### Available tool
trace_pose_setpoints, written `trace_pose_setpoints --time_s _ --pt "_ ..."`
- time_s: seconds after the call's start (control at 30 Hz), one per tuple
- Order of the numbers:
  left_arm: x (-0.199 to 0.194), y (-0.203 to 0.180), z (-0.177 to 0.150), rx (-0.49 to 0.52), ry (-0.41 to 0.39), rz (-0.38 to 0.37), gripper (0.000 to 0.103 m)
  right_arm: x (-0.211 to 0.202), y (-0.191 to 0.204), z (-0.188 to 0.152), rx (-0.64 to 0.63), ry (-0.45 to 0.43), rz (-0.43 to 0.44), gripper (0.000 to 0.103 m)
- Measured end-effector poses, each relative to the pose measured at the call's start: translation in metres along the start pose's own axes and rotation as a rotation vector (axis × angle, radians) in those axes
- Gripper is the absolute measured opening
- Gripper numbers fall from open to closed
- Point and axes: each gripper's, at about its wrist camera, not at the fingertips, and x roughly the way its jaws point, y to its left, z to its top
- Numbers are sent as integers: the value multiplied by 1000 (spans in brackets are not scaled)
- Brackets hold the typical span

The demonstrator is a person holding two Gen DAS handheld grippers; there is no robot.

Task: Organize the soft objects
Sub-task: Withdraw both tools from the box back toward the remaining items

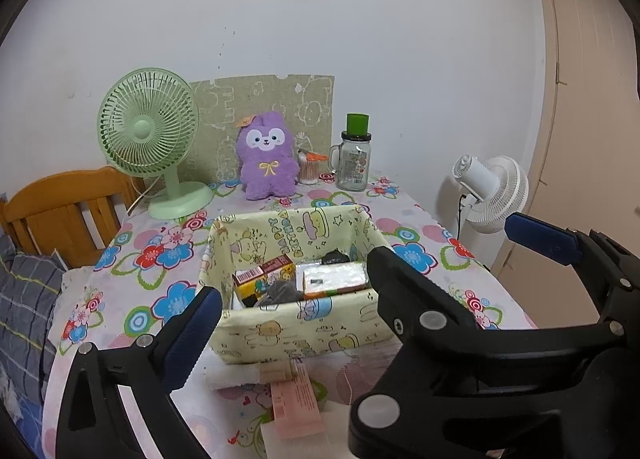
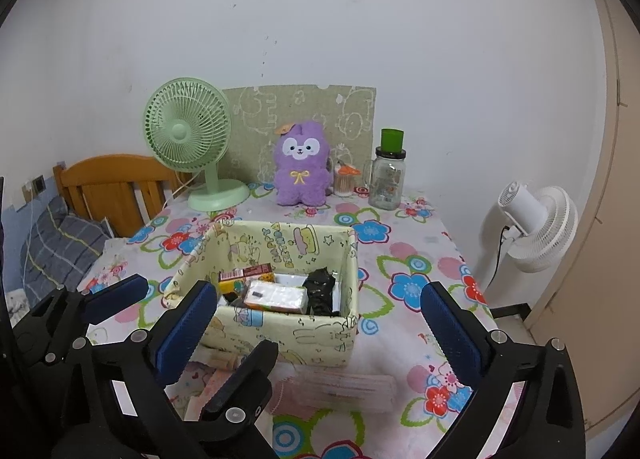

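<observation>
A yellow cartoon-print fabric box [image 1: 304, 331] [image 2: 288, 339] stands mid-table. It holds a tissue pack [image 1: 334, 279] [image 2: 280, 295], an orange carton [image 1: 262, 275], and dark bundles [image 2: 320, 291]. A purple plush [image 1: 267, 157] [image 2: 302, 165] sits upright at the back against the wall board. A pale roll and a pink pack [image 1: 296, 399] [image 2: 340, 387] lie in front of the box. My left gripper [image 1: 320, 299] and right gripper [image 2: 316, 291] hover side by side before the box, both open and empty. Their fingers interleave: the right gripper's left finger [image 1: 400, 283] hides my left gripper's right finger.
At the back stand a green desk fan [image 1: 150, 139] [image 2: 188, 131], a glass jar with a green lid [image 1: 354, 161] [image 2: 388, 175] and a cotton-swab pot [image 1: 308, 171]. A white floor fan [image 2: 536, 227] stands right of the table, a wooden headboard [image 1: 60, 211] and a pillow to the left.
</observation>
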Motion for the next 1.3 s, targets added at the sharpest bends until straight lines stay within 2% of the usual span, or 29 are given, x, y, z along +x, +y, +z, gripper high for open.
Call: trace_pose_setpoints --time_s 0.63,1.3 --pt "-3 0 -27 -15 29 -21 103 -4 4 -27 1 26 12 103" --pt "14 0 -49 -19 76 -34 103 17 -3 -51 28 90 6 103"
